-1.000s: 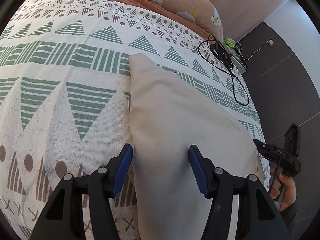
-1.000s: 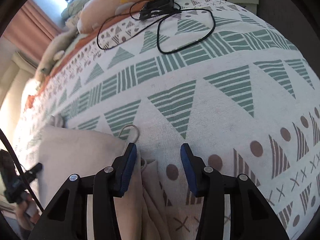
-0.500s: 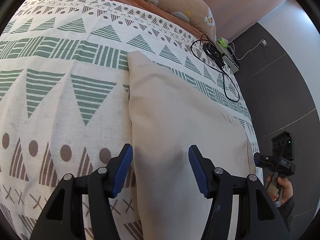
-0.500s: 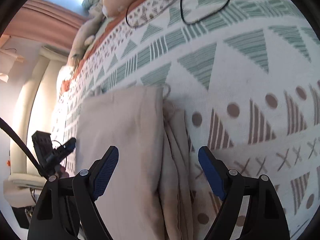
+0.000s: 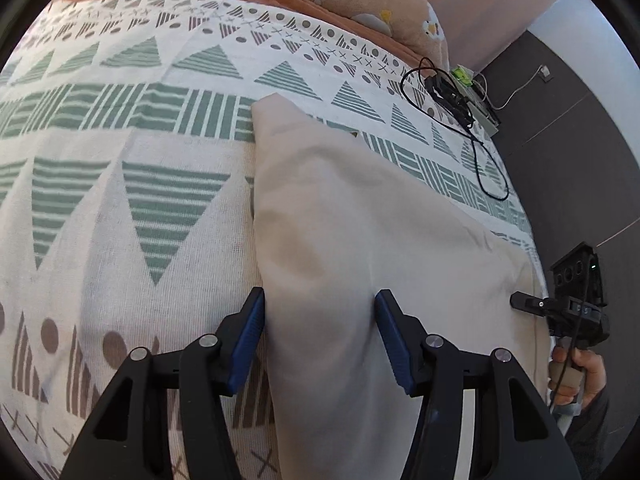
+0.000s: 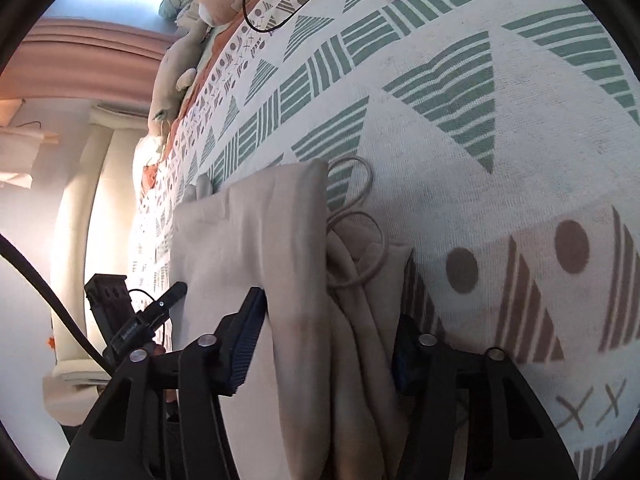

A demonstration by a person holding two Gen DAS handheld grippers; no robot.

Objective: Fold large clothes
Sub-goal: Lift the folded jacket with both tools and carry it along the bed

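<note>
Beige garment (image 5: 360,248), already folded into a long narrow panel, lies on the patterned bedspread (image 5: 120,200) near the bed's right edge, one end towards the pillows and the other at the near edge where both grippers work. Its placement along that edge looks deliberate: both near corners sit within reach of the person standing at the bedside.

Starting on the left, the left gripper (image 5: 320,316) straddles the panel's left border, one blue pad at the fold line and the other resting over the flat cloth. Its jaws are closing, with cloth between them, but the pads do not yet pinch; I judge it is settling to take that corner.

Further right, the panel's middle lies smooth, with a few shallow creases towards its right border.

At the right border the layers are bunched, and a drawstring (image 6: 360,200) loops out onto the bedspread. The right gripper (image 6: 332,316) brackets this thick stack; its jaws are closing around it, the left pad against the cloth, the right pad half hidden behind the folds, so a firm hold cannot be confirmed. The person's hand (image 5: 576,376) holds that tool beyond the bed's right edge.

A black cable (image 5: 476,148) lies by the far right corner, well apart from the garment.

With both near corners taken, the next fold is probably lengthwise, away from the near edge.
</note>
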